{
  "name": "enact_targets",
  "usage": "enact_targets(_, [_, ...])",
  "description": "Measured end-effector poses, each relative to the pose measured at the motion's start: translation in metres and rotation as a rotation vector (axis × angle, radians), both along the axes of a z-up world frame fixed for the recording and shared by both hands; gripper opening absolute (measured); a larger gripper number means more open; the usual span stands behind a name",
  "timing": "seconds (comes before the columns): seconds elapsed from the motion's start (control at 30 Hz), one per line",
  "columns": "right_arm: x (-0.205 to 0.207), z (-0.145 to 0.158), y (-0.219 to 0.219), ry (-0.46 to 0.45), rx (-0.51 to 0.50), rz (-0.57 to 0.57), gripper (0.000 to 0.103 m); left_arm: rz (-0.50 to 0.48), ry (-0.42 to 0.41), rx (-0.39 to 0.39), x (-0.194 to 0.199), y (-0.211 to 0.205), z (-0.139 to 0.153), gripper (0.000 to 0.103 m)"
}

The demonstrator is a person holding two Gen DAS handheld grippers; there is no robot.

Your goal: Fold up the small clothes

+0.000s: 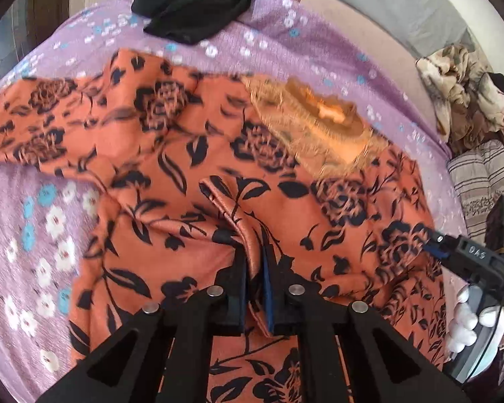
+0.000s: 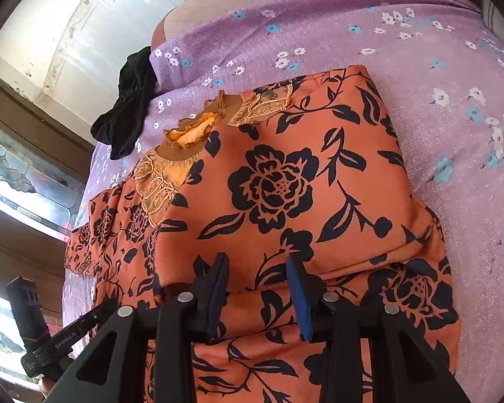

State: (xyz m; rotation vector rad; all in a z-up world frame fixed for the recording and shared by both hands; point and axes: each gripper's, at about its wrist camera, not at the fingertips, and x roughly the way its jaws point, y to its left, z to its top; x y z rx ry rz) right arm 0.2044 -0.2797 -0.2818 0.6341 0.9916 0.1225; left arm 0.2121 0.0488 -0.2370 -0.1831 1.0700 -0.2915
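Observation:
An orange garment with black flowers (image 1: 191, 168) lies spread on a purple flowered sheet (image 1: 43, 221). Its lace neckline (image 1: 319, 124) points away from me. My left gripper (image 1: 253, 258) is shut on a raised fold of the orange cloth near its lower middle. In the right wrist view the garment (image 2: 272, 181) has one side folded over, with the lace neckline (image 2: 184, 134) at upper left. My right gripper (image 2: 257, 262) is open, its fingers resting on the folded edge with nothing pinched. The right gripper also shows at the right edge of the left wrist view (image 1: 430, 241).
A black garment (image 1: 195, 3) lies at the far edge of the sheet, also seen in the right wrist view (image 2: 127, 107). A crumpled beige cloth (image 1: 460, 90) and a striped cushion (image 1: 487, 181) lie at the right. A wall and window stand at the left (image 2: 33, 174).

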Motion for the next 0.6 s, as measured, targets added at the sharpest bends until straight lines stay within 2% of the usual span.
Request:
enact_targets(0.07, [0.001,0.001,-0.004,-0.005,0.005,-0.01,0.039,-0.035,-0.042,0.058,0.007,-0.006,0.014,0.007])
enact_targets(0.17, [0.002,0.003,-0.01,-0.016,0.023,-0.026,0.039,-0.094,-0.163,0.236,0.021,-0.018,0.041,0.006])
enact_targets(0.23, [0.003,0.004,-0.012,-0.02,0.028,-0.03,0.039,-0.115,-0.207,0.351,0.041,-0.026,0.049,0.006])
enact_targets(0.33, [0.007,0.001,-0.013,-0.011,0.037,-0.03,0.039,-0.109,-0.164,0.404,0.071,-0.017,0.039,0.007])
enact_targets(0.4, [0.01,-0.002,-0.012,-0.002,0.042,-0.026,0.039,-0.073,-0.097,0.443,0.09,-0.005,0.016,0.009])
enact_targets(0.5, [0.014,-0.005,-0.008,0.0,0.034,-0.009,0.039,-0.029,0.002,0.452,0.098,0.015,-0.013,0.011])
enact_targets(0.57, [0.017,-0.01,-0.004,0.021,0.035,0.02,0.054,0.013,-0.022,0.343,0.087,0.038,-0.004,0.011])
enact_targets(0.6, [0.018,-0.012,-0.002,0.025,0.039,0.028,0.058,0.045,-0.036,0.284,0.08,0.053,0.005,0.018])
